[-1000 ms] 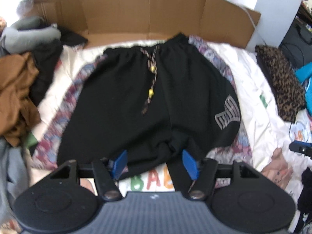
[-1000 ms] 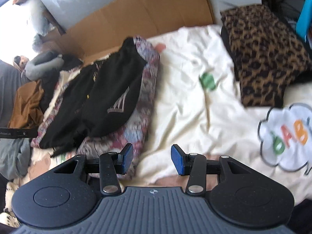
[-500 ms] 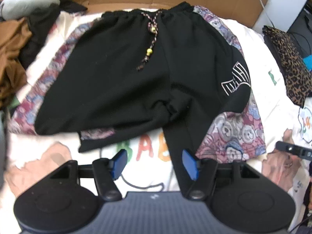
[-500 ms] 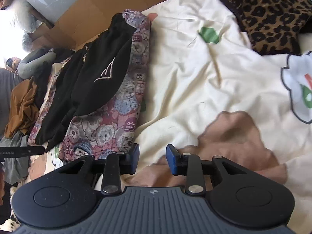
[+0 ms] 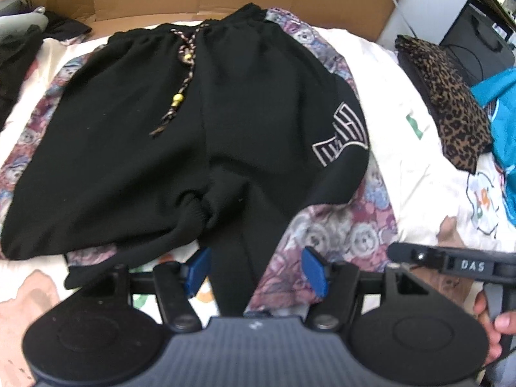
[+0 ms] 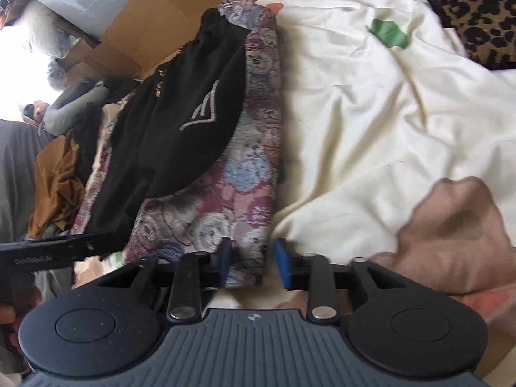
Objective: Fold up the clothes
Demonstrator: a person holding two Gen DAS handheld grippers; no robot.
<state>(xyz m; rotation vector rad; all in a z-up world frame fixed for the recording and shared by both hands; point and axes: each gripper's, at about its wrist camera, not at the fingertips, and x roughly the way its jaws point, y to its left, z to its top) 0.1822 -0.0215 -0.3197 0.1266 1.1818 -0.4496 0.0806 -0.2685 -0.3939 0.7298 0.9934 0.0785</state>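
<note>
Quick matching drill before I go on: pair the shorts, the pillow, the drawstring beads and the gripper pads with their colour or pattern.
Things:
1. shorts
2. pillow
3. drawstring beads
4. left gripper pads

Looks:
A. blue
B. yellow
C. black with teddy-bear print side panels
D. leopard print

Pairs: 1-C, 2-D, 3-B, 4-A

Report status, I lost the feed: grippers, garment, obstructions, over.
Left gripper open, black strip between its jaws. Right gripper closing around bear-print fabric corner. Black shorts spread flat, unfolded. Nothing in the way.
</note>
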